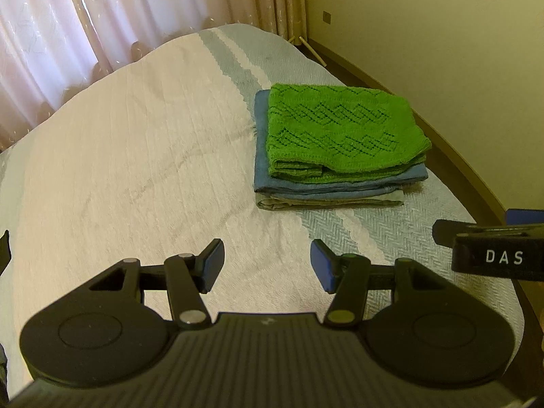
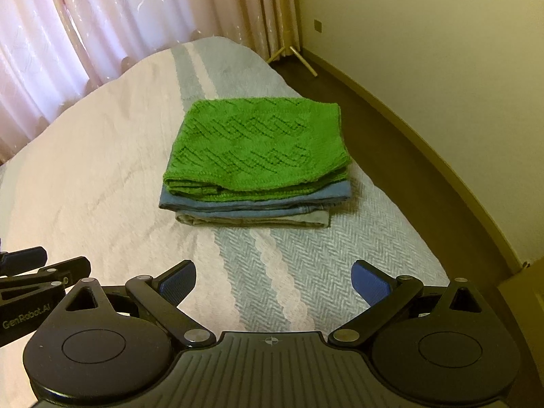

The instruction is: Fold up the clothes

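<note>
Resting folded on bed [image 1: 142, 156]: green knit sweater [image 1: 340, 129] atop blue garment [image 1: 340, 187], grey-green garment [image 1: 326, 201] at bottom. Stack near bed's right edge. Left gripper [image 1: 268, 265] and right gripper [image 2: 273, 284] above bedspread, jaws spread, holding nothing, well short of stack.

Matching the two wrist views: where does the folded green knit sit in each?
Left wrist: green knit right of centre, topping the stack.
Right wrist: green knit near centre, beyond the open fingers.
Shared landmark: blue garment directly beneath it.
</note>
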A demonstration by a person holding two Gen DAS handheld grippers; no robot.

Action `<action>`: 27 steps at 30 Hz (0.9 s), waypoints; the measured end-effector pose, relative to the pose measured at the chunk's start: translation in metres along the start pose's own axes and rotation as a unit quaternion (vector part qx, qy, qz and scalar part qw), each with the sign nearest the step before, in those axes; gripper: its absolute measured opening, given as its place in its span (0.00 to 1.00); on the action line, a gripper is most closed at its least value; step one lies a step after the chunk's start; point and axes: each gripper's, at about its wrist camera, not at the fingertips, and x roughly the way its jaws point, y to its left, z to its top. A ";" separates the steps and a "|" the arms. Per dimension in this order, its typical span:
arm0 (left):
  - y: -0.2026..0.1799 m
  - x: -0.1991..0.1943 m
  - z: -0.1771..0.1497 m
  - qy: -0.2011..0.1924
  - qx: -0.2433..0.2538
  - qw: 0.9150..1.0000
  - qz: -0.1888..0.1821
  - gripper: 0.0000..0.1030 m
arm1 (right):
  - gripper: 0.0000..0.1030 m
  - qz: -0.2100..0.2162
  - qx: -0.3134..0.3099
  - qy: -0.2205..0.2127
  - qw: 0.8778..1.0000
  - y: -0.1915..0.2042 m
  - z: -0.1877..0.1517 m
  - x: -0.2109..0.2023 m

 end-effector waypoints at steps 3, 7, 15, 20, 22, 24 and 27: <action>-0.002 0.004 0.001 0.004 0.001 1.000 -0.001 0.51 | 0.97 0.000 0.003 0.005 1.000 -0.004 0.001 0.005; -0.006 0.008 0.004 0.008 0.001 1.000 -0.001 0.51 | 0.97 -0.001 0.005 0.010 1.000 -0.008 0.002 0.011; -0.013 0.021 0.006 0.020 0.003 1.000 0.004 0.51 | 0.97 -0.002 0.006 0.023 1.000 -0.014 0.003 0.022; -0.017 0.028 0.007 0.025 0.004 1.000 0.005 0.51 | 0.97 -0.004 0.008 0.030 1.000 -0.020 0.004 0.029; -0.018 0.030 0.009 0.023 0.001 1.000 0.007 0.51 | 0.97 -0.005 0.009 0.032 0.999 -0.022 0.005 0.031; -0.019 0.031 0.011 0.022 0.000 1.000 0.008 0.51 | 0.97 -0.006 0.009 0.034 0.999 -0.025 0.006 0.034; -0.022 0.033 0.014 0.019 0.000 1.000 0.009 0.51 | 0.97 -0.006 0.009 0.037 0.999 -0.028 0.008 0.037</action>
